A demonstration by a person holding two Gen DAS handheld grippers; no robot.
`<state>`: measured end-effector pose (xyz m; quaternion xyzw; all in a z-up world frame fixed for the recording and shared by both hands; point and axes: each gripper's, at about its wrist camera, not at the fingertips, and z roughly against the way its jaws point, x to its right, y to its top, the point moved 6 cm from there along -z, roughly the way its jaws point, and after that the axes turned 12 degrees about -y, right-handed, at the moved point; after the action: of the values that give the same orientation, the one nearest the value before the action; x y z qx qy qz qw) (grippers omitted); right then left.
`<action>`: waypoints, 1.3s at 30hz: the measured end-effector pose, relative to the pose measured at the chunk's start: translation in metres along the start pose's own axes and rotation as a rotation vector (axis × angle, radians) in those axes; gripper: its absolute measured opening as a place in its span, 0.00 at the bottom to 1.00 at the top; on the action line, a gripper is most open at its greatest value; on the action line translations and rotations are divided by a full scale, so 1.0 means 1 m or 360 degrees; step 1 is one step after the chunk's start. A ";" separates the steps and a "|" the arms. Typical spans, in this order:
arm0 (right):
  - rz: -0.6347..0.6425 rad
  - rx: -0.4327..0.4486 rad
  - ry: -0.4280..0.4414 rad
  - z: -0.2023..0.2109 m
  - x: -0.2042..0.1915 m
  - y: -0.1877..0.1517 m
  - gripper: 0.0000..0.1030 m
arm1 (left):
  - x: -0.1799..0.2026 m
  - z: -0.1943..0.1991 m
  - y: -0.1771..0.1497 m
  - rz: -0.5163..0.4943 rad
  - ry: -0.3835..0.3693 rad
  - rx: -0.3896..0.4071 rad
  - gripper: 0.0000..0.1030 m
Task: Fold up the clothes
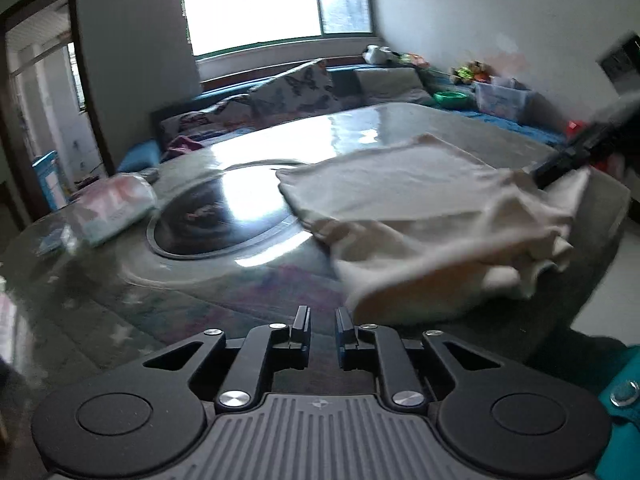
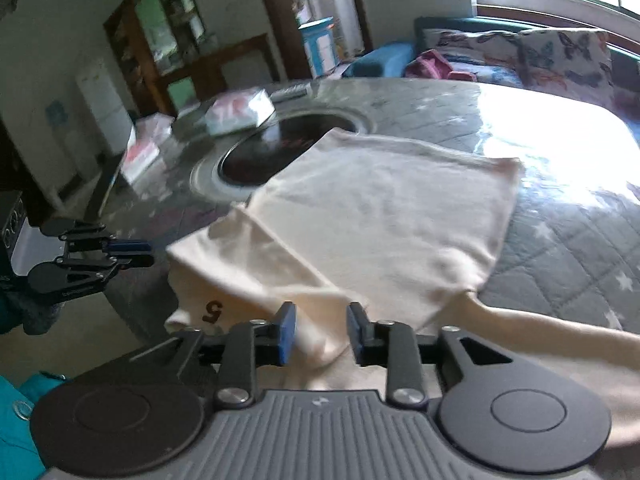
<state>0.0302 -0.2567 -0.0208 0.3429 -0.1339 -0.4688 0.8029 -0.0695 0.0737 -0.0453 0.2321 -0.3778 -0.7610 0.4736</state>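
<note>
A cream garment (image 2: 380,208) is lying partly folded on the grey quilted table (image 2: 560,248), its near edge hanging over the rim. The right gripper (image 2: 321,330) is hovering with jaws narrowly parted around a fold, pads not pressing. The left gripper (image 1: 322,326), jaws nearly closed and empty, is hovering left of the cloth.

Cream garment (image 2: 384,208), grey star-patterned quilted tablecloth (image 2: 568,248), butterfly-print cushions (image 2: 560,56)

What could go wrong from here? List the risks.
1. The cream garment hangs over the table edge and could slide off.
2. The right gripper is open around a loose fold and may grab several layers.
3. The garment covers part of the dark round inset, so it could snag there.
</note>
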 end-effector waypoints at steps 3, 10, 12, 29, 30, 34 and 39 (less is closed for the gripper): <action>-0.0057 0.0018 -0.0035 0.000 0.010 0.001 0.28 | -0.015 -0.005 0.012 0.0050 0.0011 0.0008 0.14; -0.0092 0.0008 -0.0035 -0.026 0.007 0.001 0.29 | -0.016 -0.054 0.039 0.0113 -0.0122 0.0021 0.19; -0.0092 -0.0011 -0.0035 -0.035 0.005 -0.002 0.29 | -0.016 -0.066 0.043 0.0142 -0.0153 0.0016 0.20; -0.0016 0.0019 -0.0079 -0.038 -0.002 -0.006 0.07 | -0.021 -0.093 0.046 0.0307 -0.0218 0.0047 0.10; -0.0003 0.0044 -0.0086 -0.035 -0.004 -0.003 0.07 | -0.021 -0.090 0.046 0.0324 -0.0209 0.0063 0.09; 0.0065 0.0132 -0.0145 -0.030 -0.006 0.003 0.07 | -0.028 -0.085 0.042 0.0463 -0.0203 0.0101 0.09; 0.0007 0.0038 -0.0167 -0.048 0.003 -0.005 0.11 | -0.035 -0.084 0.040 0.0551 -0.0189 0.0104 0.13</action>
<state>0.0536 -0.2407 -0.0594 0.3271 -0.1822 -0.4829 0.7916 0.0272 0.0643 -0.0641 0.1334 -0.4640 -0.6678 0.5666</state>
